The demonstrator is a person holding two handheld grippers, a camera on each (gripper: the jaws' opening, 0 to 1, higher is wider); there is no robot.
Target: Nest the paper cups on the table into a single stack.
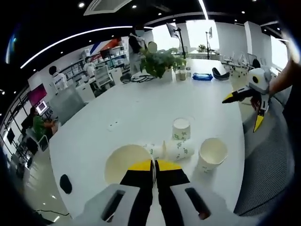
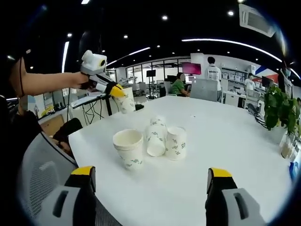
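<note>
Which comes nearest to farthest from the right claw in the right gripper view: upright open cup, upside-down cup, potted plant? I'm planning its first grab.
1. The upright open cup, front left on the table, nearest the right claw.
2. The upside-down cup, just behind, to its right.
3. The potted plant, far right edge.

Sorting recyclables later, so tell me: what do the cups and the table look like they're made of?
The cups look like matte paper: cream insides, thin rolled rims, small green leaf prints outside. The table looks like a smooth white laminate or painted board with a soft sheen from the ceiling lights; which one is unclear.
</note>
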